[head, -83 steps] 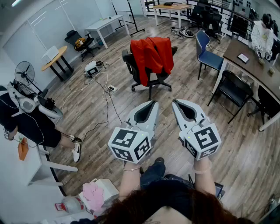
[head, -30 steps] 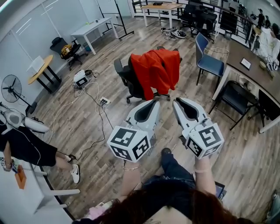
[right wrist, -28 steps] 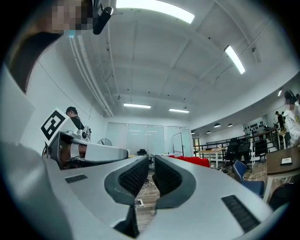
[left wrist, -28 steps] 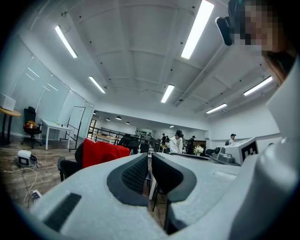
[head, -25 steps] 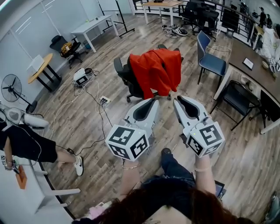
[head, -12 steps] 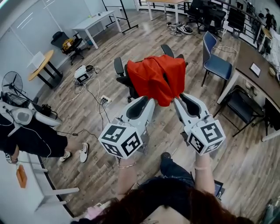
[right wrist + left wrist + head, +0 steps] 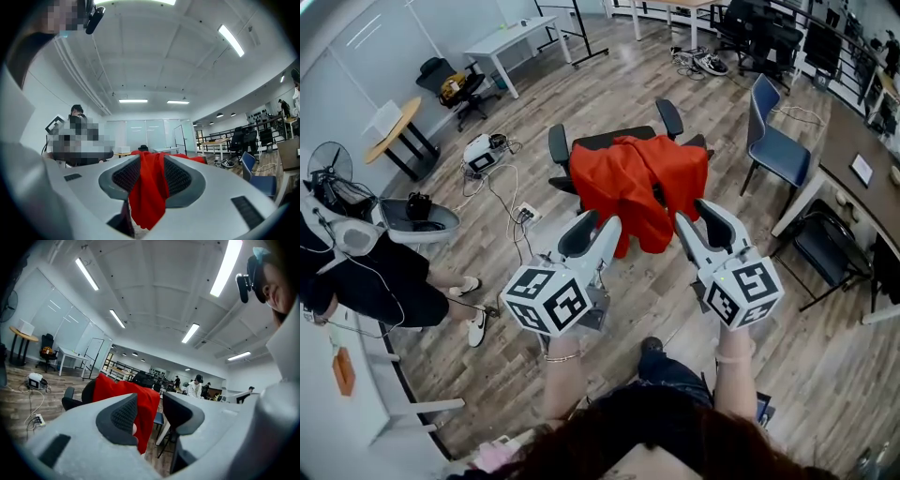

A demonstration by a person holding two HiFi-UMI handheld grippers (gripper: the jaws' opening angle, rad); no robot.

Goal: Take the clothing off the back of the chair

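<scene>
A red garment (image 7: 633,183) hangs over the back of a black office chair (image 7: 609,139) just ahead of me. Both grippers point level at it. The left gripper (image 7: 607,228) reaches the garment's lower left part; its jaws are opening, with nothing pressed between the pads. In the left gripper view (image 7: 150,411) the red garment (image 7: 112,387) shows beyond the left pad. The right gripper (image 7: 686,221) is at the garment's lower right edge, its jaws also opening. In the right gripper view (image 7: 152,180) the red garment (image 7: 150,201) hangs in the gap, and the pads do not press on it.
A blue chair (image 7: 778,141) and a black chair (image 7: 830,262) stand at the right beside a brown desk (image 7: 853,178). A seated person (image 7: 366,272) is at the left. Cables and a power strip (image 7: 525,214) lie on the wooden floor left of the office chair.
I have walked up to the chair, so it sits much nearer. Both gripper tips, earlier short of the garment, now reach its lower edge.
</scene>
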